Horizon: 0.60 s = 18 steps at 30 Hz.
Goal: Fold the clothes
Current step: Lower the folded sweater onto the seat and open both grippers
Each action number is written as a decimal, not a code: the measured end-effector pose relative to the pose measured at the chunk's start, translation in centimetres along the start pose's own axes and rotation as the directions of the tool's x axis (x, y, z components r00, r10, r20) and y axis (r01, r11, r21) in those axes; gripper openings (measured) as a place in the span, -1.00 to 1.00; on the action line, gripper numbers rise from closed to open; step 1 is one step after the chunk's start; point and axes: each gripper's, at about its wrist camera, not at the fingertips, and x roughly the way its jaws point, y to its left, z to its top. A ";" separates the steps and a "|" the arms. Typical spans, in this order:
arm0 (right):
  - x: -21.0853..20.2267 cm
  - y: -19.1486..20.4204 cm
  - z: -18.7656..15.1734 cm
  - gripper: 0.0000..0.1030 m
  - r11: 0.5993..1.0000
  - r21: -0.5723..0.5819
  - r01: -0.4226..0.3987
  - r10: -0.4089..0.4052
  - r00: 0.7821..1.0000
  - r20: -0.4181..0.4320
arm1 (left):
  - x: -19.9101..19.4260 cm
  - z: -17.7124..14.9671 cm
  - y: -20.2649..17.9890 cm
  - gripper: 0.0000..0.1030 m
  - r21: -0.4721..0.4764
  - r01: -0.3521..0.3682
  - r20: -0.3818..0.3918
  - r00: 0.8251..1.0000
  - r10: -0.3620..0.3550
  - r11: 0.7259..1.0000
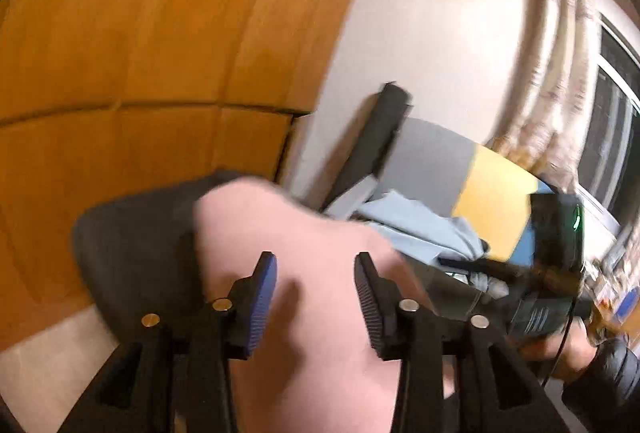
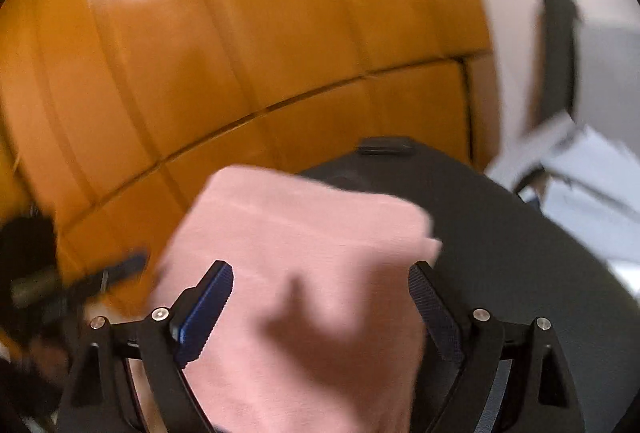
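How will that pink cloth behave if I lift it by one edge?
The pink cloth will probably flop and unfold: it looks soft and drapes over the dark seat. Likely light. Both grippers, left and right, look open.

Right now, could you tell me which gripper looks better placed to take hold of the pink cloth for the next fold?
Probably the right gripper: it is open wide above the pink cloth, whose far edge and corner show clearly ahead. The left gripper is open too, but sees only blurred cloth.

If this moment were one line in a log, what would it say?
task: fold clothes | left gripper: open | right gripper: open | pink cloth: lies folded on dark chair, ungripped
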 end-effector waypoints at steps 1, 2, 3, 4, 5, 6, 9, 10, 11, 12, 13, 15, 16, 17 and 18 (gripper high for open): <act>1.1 1.3 -0.5 0.75 1.000 -0.029 0.011 -0.012 0.999 -0.036 | 1.1 0.2 0.1 -0.17 0.016 -0.006 -0.016 1.000 0.006 1.000; 2.2 2.5 -1.1 0.75 0.998 -0.056 0.023 -0.027 0.997 -0.074 | 2.5 0.2 0.1 -0.17 0.029 -0.023 -0.042 0.999 0.024 0.999; 3.3 3.8 -1.7 0.75 0.996 -0.083 0.034 -0.043 0.993 -0.111 | 4.0 0.2 0.2 -0.17 0.042 -0.040 -0.069 0.997 0.043 0.998; 4.5 3.4 -2.5 0.75 0.996 -0.077 0.050 -0.060 0.988 -0.141 | 5.4 0.1 0.2 -0.17 0.056 -0.057 -0.095 0.994 0.062 0.997; 5.7 2.9 -3.3 0.75 0.996 -0.067 0.066 -0.077 0.982 -0.171 | 6.9 0.1 0.3 -0.17 0.070 -0.073 -0.121 0.989 0.081 0.995; 6.4 2.0 -3.8 0.76 0.996 -0.044 0.077 -0.084 0.979 -0.184 | 8.3 0.1 0.4 -0.23 0.085 -0.089 -0.146 0.984 0.101 0.992; 7.6 0.2 -3.3 0.90 0.993 0.045 0.105 -0.097 0.983 -0.158 | 12.4 0.6 0.8 -0.28 0.109 -0.127 -0.204 0.968 0.147 0.986; 8.0 -0.2 -2.9 0.91 0.991 0.072 0.109 -0.099 0.986 -0.137 | 12.8 1.2 1.6 -0.28 0.073 -0.125 -0.210 0.968 0.137 0.990; 8.6 -0.3 -2.4 0.92 0.991 0.082 0.106 -0.095 0.988 -0.124 | 12.6 1.4 2.5 -0.31 0.036 -0.121 -0.216 0.968 0.126 0.992; 9.7 0.0 -1.9 0.96 0.991 0.072 0.112 -0.103 0.987 -0.122 | 12.1 1.2 2.9 -0.35 0.016 -0.125 -0.214 0.969 0.125 0.992; 10.9 0.3 -1.5 1.00 0.991 0.059 0.120 -0.112 0.986 -0.121 | 11.7 0.7 2.7 -0.36 0.018 -0.131 -0.200 0.971 0.132 0.991; 11.5 0.1 -1.9 1.00 0.993 0.067 0.101 -0.095 0.992 -0.088 | 11.5 -0.3 2.0 -0.36 0.048 -0.145 -0.165 0.975 0.151 0.988; 11.8 0.0 -2.1 1.00 0.993 0.072 0.090 -0.085 0.994 -0.070 | 11.7 -0.7 1.2 -0.36 0.071 -0.156 -0.148 0.975 0.165 0.985; 12.1 -0.1 -2.4 1.00 0.994 0.077 0.080 -0.076 0.996 -0.052 | 11.8 -1.1 0.3 -0.36 0.103 -0.168 -0.131 0.975 0.181 0.980; 12.1 -0.5 -2.7 1.00 0.994 0.079 0.073 -0.070 0.997 -0.042 | 12.2 -0.8 -0.5 -0.35 0.136 -0.179 -0.115 0.974 0.195 0.974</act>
